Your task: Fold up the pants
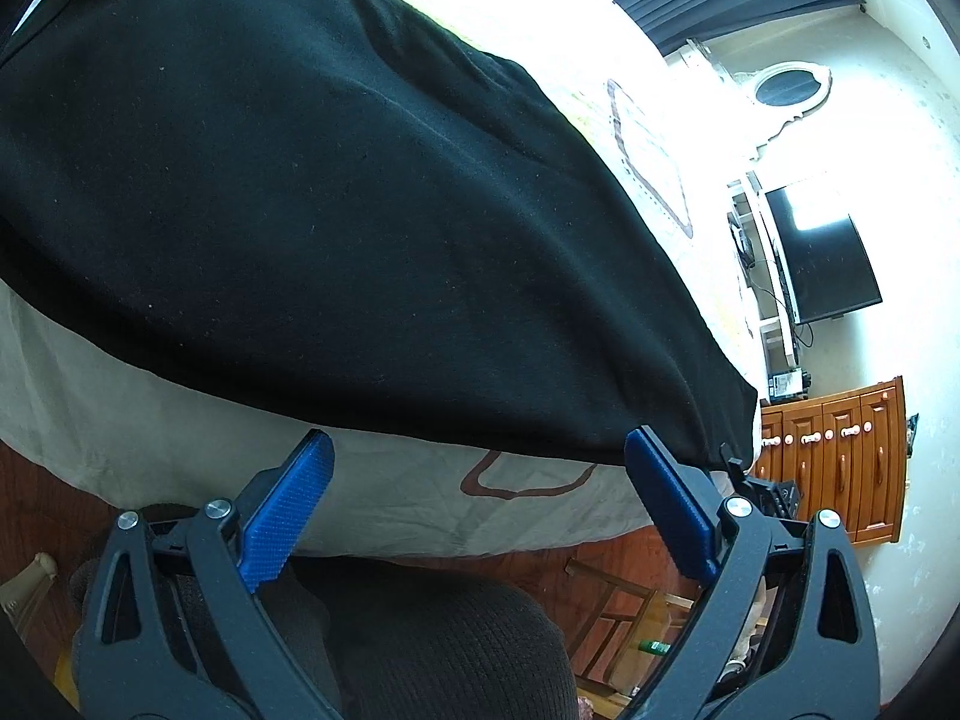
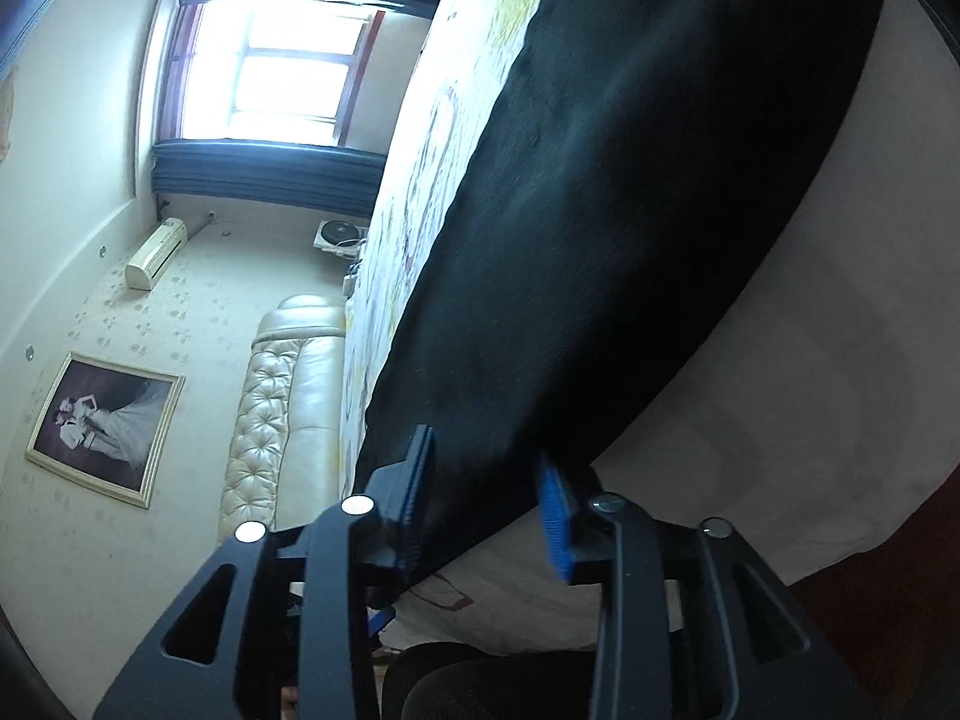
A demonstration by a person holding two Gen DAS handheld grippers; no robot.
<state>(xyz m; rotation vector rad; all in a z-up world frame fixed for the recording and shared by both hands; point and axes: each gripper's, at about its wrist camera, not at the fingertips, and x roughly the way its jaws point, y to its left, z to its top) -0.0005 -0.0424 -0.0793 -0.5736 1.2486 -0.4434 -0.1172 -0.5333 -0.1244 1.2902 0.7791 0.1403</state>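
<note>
Black pants (image 1: 336,198) lie spread flat on a bed (image 1: 372,498), reaching its near edge. My left gripper (image 1: 477,450) is open, its blue pads (image 1: 288,510) wide apart just below the pants' near hem, holding nothing. In the right wrist view the pants (image 2: 600,210) fill the middle. My right gripper (image 2: 486,468) has its jaws partly open around the pants' near corner, with cloth between the blue pads (image 2: 555,519). Whether the pads touch the cloth is unclear.
The bed has a pale patterned sheet (image 1: 648,138). A wooden dresser (image 1: 840,456) and a dark screen (image 1: 828,258) stand beyond it. A cream padded headboard (image 2: 282,408), a window (image 2: 282,78) and a framed photo (image 2: 105,426) show in the right wrist view.
</note>
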